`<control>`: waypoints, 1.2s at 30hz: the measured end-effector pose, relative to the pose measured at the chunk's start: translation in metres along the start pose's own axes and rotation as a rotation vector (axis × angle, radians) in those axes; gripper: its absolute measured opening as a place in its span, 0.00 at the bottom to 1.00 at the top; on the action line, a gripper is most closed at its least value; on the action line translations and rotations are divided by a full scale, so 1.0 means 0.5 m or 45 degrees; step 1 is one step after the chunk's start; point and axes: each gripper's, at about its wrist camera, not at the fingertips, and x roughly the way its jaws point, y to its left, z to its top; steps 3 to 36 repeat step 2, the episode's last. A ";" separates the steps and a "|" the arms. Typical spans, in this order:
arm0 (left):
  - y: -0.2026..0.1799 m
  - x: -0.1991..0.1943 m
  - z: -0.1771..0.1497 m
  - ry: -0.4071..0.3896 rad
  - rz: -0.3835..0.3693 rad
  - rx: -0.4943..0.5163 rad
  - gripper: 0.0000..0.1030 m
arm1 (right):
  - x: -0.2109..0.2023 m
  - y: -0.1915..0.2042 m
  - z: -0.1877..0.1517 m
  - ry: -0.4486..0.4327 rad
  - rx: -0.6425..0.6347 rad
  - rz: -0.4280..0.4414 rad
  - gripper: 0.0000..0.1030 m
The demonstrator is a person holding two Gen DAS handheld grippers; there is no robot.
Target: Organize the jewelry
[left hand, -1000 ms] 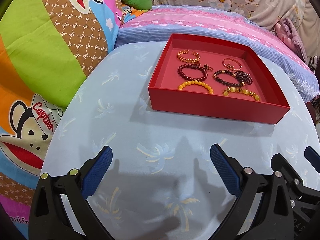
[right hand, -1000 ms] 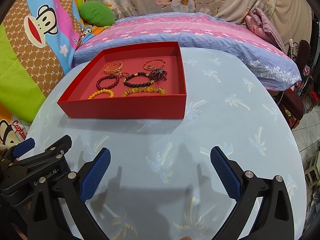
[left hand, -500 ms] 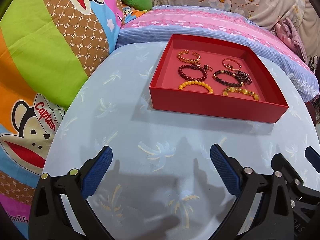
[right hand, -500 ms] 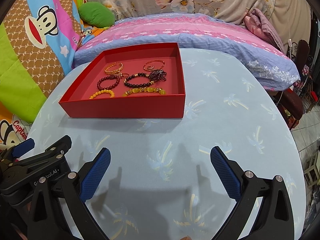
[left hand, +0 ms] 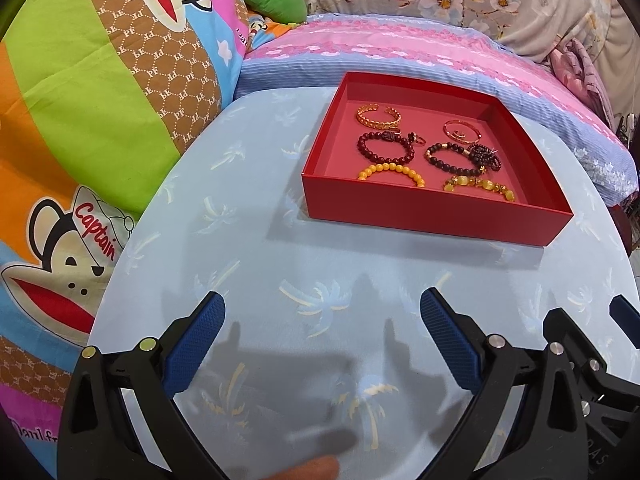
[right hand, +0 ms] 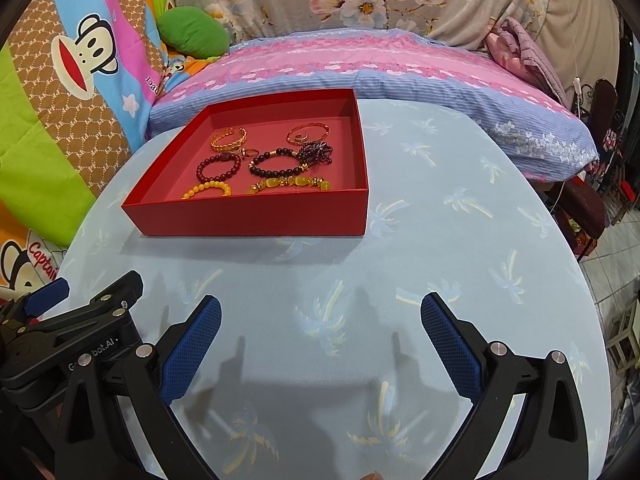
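A shallow red tray (left hand: 420, 216) (right hand: 256, 216) rests on the far half of a round table with a pale blue palm-print cloth. Inside lie several bracelets: a gold chain cuff (left hand: 378, 115) (right hand: 229, 139), a dark red bead bracelet (left hand: 384, 147) (right hand: 218, 166), a yellow bead bracelet (left hand: 390, 170) (right hand: 208, 189), a dark bead bracelet (left hand: 452, 156) (right hand: 276, 164), an amber bead bracelet (left hand: 480, 189) (right hand: 290, 184) and a thin gold bangle (left hand: 462, 131) (right hand: 308, 132). My left gripper (left hand: 322, 312) and right gripper (right hand: 320, 314) hover open over the near table, side by side, holding nothing.
Cartoon-print bedding (left hand: 80, 120) rises along the table's left edge. A pink and blue striped pillow (right hand: 360, 68) lies behind the tray, with a green cushion (right hand: 192, 34) beyond. The table edge drops to a tiled floor (right hand: 616, 248) on the right.
Both views have shifted slightly; the tray sits a little farther and lower in frame. The jaws stay open and the jewelry has not moved.
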 end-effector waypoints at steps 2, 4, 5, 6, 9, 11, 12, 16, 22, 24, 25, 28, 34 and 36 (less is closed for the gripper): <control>0.001 -0.002 0.000 -0.001 0.000 -0.002 0.91 | -0.003 0.001 -0.001 -0.003 -0.001 0.000 0.94; 0.001 -0.002 0.000 -0.001 0.000 -0.002 0.91 | -0.003 0.001 -0.001 -0.003 -0.001 0.000 0.94; 0.001 -0.002 0.000 -0.001 0.000 -0.002 0.91 | -0.003 0.001 -0.001 -0.003 -0.001 0.000 0.94; 0.001 -0.002 0.000 -0.001 0.000 -0.002 0.91 | -0.003 0.001 -0.001 -0.003 -0.001 0.000 0.94; 0.001 -0.002 0.000 -0.001 0.000 -0.002 0.91 | -0.003 0.001 -0.001 -0.003 -0.001 0.000 0.94; 0.001 -0.002 0.000 -0.001 0.000 -0.002 0.91 | -0.003 0.001 -0.001 -0.003 -0.001 0.000 0.94; 0.001 -0.002 0.000 -0.001 0.000 -0.002 0.91 | -0.003 0.001 -0.001 -0.003 -0.001 0.000 0.94; 0.001 -0.002 0.000 -0.001 0.000 -0.002 0.91 | -0.003 0.001 -0.001 -0.003 -0.001 0.000 0.94; 0.001 -0.002 0.000 -0.001 0.000 -0.002 0.91 | -0.003 0.001 -0.001 -0.003 -0.001 0.000 0.94; 0.001 -0.002 0.000 -0.001 0.000 -0.002 0.91 | -0.003 0.001 -0.001 -0.003 -0.001 0.000 0.94; 0.001 -0.002 0.000 -0.001 0.000 -0.002 0.91 | -0.003 0.001 -0.001 -0.003 -0.001 0.000 0.94; 0.001 -0.002 0.000 -0.001 0.000 -0.002 0.91 | -0.003 0.001 -0.001 -0.003 -0.001 0.000 0.94; 0.001 -0.002 0.000 -0.001 0.000 -0.002 0.91 | -0.003 0.001 -0.001 -0.003 -0.001 0.000 0.94; 0.001 -0.002 0.000 -0.001 0.000 -0.002 0.91 | -0.003 0.001 -0.001 -0.003 -0.001 0.000 0.94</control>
